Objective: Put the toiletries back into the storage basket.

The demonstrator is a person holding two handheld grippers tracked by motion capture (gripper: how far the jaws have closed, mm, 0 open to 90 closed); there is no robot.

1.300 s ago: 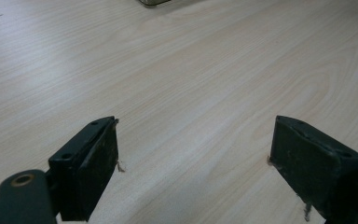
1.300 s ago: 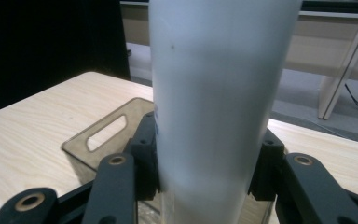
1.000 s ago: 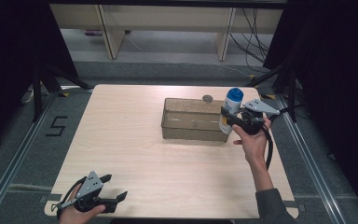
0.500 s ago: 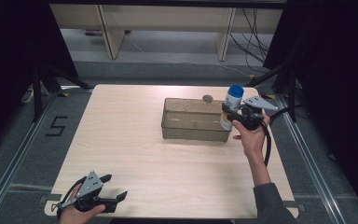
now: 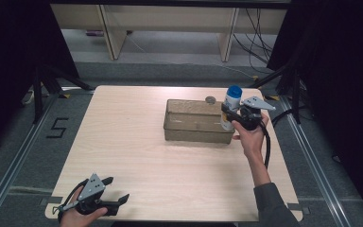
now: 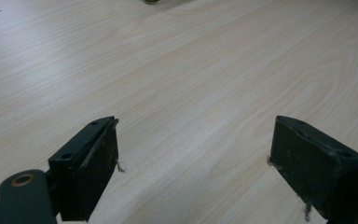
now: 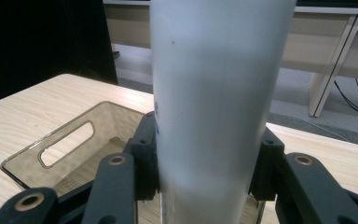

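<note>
Right gripper is clamping a white bottle with a blue cap, holding it upright at the right end of the smoky clear bin, over the bin's right rim. In the right gripper view the bottle is sitting squarely between both pads, bin below and to the left. Left gripper is idling at the table's near-left corner, jaws spread wide, nothing between them. A small round object is lying just behind the bin.
</note>
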